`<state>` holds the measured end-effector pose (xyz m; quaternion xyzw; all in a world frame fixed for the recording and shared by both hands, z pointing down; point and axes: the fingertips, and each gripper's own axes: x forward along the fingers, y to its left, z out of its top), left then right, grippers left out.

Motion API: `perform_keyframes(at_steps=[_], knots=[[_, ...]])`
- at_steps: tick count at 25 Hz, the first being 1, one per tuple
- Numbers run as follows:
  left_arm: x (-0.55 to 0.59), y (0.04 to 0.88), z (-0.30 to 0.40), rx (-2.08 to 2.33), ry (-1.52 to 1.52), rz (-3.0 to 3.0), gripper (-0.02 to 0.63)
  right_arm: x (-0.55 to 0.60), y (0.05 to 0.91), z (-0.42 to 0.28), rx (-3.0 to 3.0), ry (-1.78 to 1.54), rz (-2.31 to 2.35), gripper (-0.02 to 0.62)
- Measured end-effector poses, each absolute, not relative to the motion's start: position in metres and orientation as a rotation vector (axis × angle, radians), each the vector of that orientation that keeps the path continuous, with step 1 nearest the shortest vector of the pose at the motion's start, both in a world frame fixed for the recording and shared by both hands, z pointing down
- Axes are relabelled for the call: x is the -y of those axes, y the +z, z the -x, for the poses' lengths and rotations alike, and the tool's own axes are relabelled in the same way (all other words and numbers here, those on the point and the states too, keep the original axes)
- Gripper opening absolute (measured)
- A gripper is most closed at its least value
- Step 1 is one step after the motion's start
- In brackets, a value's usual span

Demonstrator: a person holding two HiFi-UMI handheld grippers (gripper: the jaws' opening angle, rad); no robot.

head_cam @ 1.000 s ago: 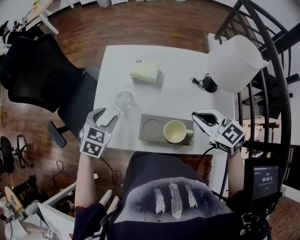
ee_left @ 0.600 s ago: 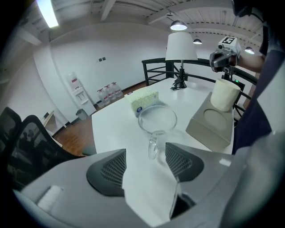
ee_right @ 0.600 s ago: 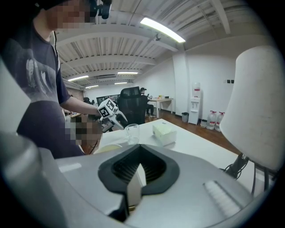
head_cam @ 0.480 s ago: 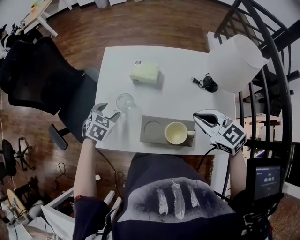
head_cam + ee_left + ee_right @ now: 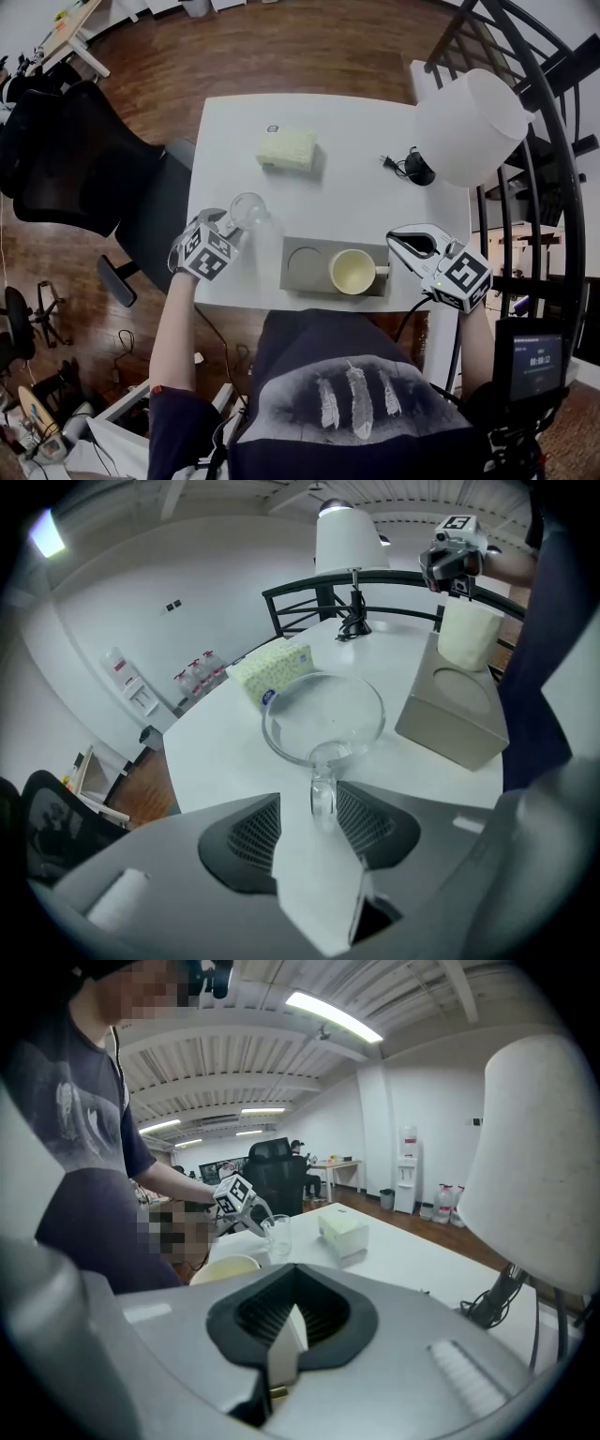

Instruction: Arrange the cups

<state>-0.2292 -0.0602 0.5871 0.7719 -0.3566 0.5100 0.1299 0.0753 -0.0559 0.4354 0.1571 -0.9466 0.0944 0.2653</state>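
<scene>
Left gripper (image 5: pixel 225 221) closing on the handle (image 5: pixel 322 794) of a clear glass cup (image 5: pixel 323 714) at a white table (image 5: pixel 356 122).

The glass cup stands upright near the table's 9 o'clock edge. Its thin loop handle sits between the left jaws, which are narrowing around it but do not yet pinch it on both sides. The right gripper (image 5: pixel 289 1326) hovers at about 4 o'clock with its jaws together and nothing in them. A cream mug (image 5: pixel 352 271) fills one round seat of a grey tray (image 5: pixel 298 281) at 6 o'clock, and the seat beside it is empty (likely where the glass belongs). The glass looks light, rigid, slick and breakable, so a gentle, square grip on the handle close to the cup wall should keep it from swinging.
</scene>
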Motion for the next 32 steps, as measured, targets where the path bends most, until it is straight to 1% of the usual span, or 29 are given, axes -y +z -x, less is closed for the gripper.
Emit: perform_keyframes(at_steps=[2, 4, 5, 15, 20, 32], knots=[[0.061, 0.591, 0.229, 1.021, 1.528, -2.252, 0.157, 0.057, 0.435, -0.073, 2.560, 0.257, -0.425, 0.003], [0.064, 0.592, 0.229, 1.027, 1.560, -2.265, 0.076, 0.059, 0.435, -0.073, 2.556, 0.256, -0.430, 0.003], [0.065, 0.592, 0.228, 1.029, 1.567, -2.271, 0.060, 0.060, 0.435, -0.073, 2.550, 0.258, -0.435, 0.003], [0.067, 0.591, 0.223, 0.945, 1.599, -2.251, 0.052, 0.060, 0.433, -0.067, 2.561, 0.280, -0.435, 0.003], [0.063, 0.601, 0.221, 0.853, 1.670, -2.233, 0.048, 0.062, 0.435, -0.068, 2.548, 0.293, -0.453, 0.003], [0.062, 0.600, 0.215, 0.846, 1.622, -2.282, 0.037, 0.064, 0.439, -0.074, 2.554, 0.298, -0.477, 0.003]])
